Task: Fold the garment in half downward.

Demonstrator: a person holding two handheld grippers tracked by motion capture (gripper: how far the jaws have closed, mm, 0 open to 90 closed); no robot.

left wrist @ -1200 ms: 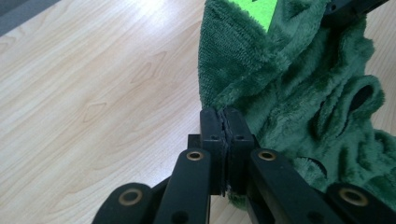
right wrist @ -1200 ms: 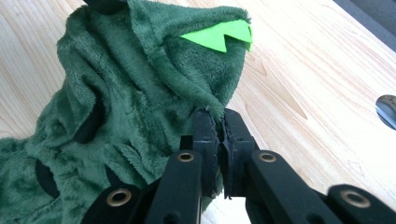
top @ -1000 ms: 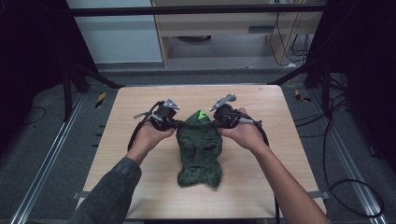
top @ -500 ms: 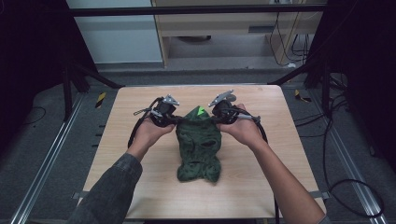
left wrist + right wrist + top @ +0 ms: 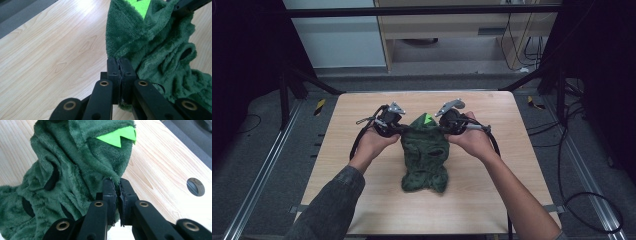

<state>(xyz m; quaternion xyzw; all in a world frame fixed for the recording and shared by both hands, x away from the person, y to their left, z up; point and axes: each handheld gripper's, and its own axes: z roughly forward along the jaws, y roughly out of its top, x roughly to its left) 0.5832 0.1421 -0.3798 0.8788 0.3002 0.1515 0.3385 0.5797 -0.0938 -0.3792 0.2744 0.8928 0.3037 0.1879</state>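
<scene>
High view: one dark green plush garment (image 5: 424,155) lies near the centre of the wooden table (image 5: 342,150), its far end lifted and pinched from both sides. The left gripper (image 5: 398,129) holds the fleece at about 9 o'clock of that raised end, and the right gripper (image 5: 443,128) holds it at about 3 o'clock; the lower part of the garment trails toward 6 o'clock and rests flat on the board.

In the left gripper view the jaws are closed tight on an edge of the plush garment (image 5: 155,50). In the right gripper view the jaws are likewise clamped on a fold of it (image 5: 75,170), just below a bright green zigzag patch (image 5: 117,136).

Step in hand, as judged: both edges are secured and the piece is ready to be spread or folded. The next move probably calls for both hands to travel together, keeping even tension so that neither pinch slips from the thick pile.

Count: one garment, one green patch, several dark oval openings in the fleece, two grippers, one table, one round hole (image 5: 195,186) in the tabletop at 3 o'clock in the right gripper view.
</scene>
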